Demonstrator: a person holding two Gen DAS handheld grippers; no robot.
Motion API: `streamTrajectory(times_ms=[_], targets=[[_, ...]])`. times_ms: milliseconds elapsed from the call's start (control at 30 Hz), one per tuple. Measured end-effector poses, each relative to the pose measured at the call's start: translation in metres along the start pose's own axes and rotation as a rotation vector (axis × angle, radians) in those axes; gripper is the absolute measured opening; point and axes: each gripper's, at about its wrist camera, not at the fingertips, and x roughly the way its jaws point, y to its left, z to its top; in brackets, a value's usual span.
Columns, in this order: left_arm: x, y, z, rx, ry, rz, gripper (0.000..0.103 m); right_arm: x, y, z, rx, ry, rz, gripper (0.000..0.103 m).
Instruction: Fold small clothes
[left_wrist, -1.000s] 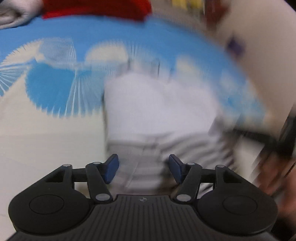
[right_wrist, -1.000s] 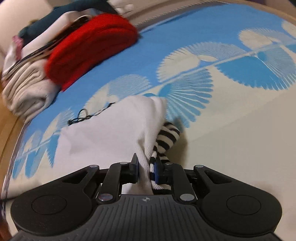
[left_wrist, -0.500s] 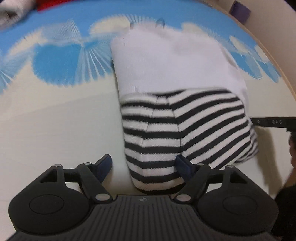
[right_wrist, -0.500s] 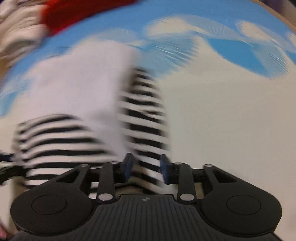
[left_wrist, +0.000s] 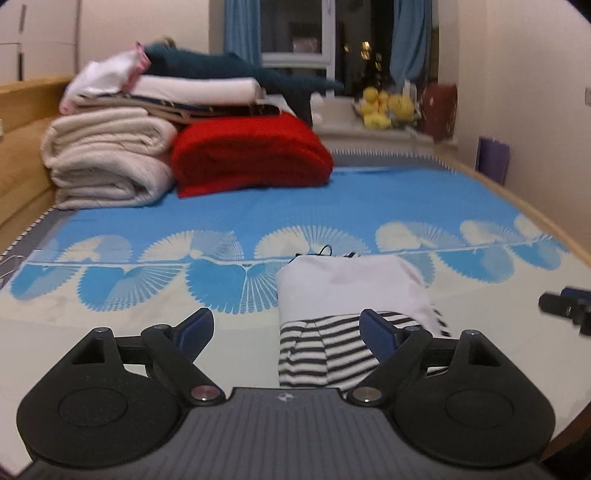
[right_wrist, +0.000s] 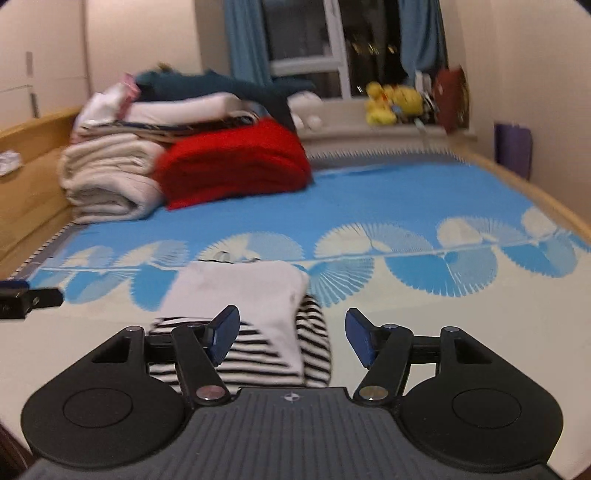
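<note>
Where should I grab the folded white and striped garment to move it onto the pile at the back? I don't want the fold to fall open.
Probably by the striped end, coming in low from the near side. The garment lies flat on the bedspread with that bunched, layered end nearest both grippers, so one pinch there could catch all layers. The white end lies flat and thin, harder to get under.

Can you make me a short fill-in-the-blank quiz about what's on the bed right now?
1. The folded garment is white with black-and-white ____ sleeves.
2. Beside the cream blanket lies a folded ____ blanket.
3. The bedsheet is blue, with a fan pattern along the edge of its ____ part.
4. Neither the left gripper nor the right gripper is ____ the garment.

Missing words: striped; red; cream; holding
</note>
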Motion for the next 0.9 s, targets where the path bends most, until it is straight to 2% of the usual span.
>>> streamTrajectory(times_ms=[167,267,333,433,500,567,900], targets=[[-0.05,-0.02,-0.022,-0.008,0.053,0.005,0.09,-0.055,0.012,-0.027,0.017,-0.041,-0.021,0.066],[-0.059,-0.029,-0.042,-0.003,0.064,-0.022,0.09,-0.06,0.02,-0.039,0.042,-0.005,-0.025,0.066],[-0.053,-0.036,-0.059,-0.009,0.073,-0.011,0.09,-0.059,0.027,-0.046,0.058,0.027,-0.01,0.066],[-0.029,-0.037,-0.087,-0.019,0.117,-0.002,0.09,-0.049,0.041,-0.05,0.002,0.041,-0.025,0.066],[-0.013,-0.036,-0.102,-0.036,0.18,0.013,0.09,-0.039,0.048,-0.052,-0.001,0.07,-0.02,0.066],[-0.002,-0.035,-0.104,-0.058,0.221,-0.016,0.09,-0.027,0.053,-0.053,-0.016,0.098,-0.015,0.066],[0.02,-0.031,-0.096,-0.117,0.22,-0.042,0.09,-0.002,0.076,-0.063,-0.105,0.148,-0.001,0.067]])
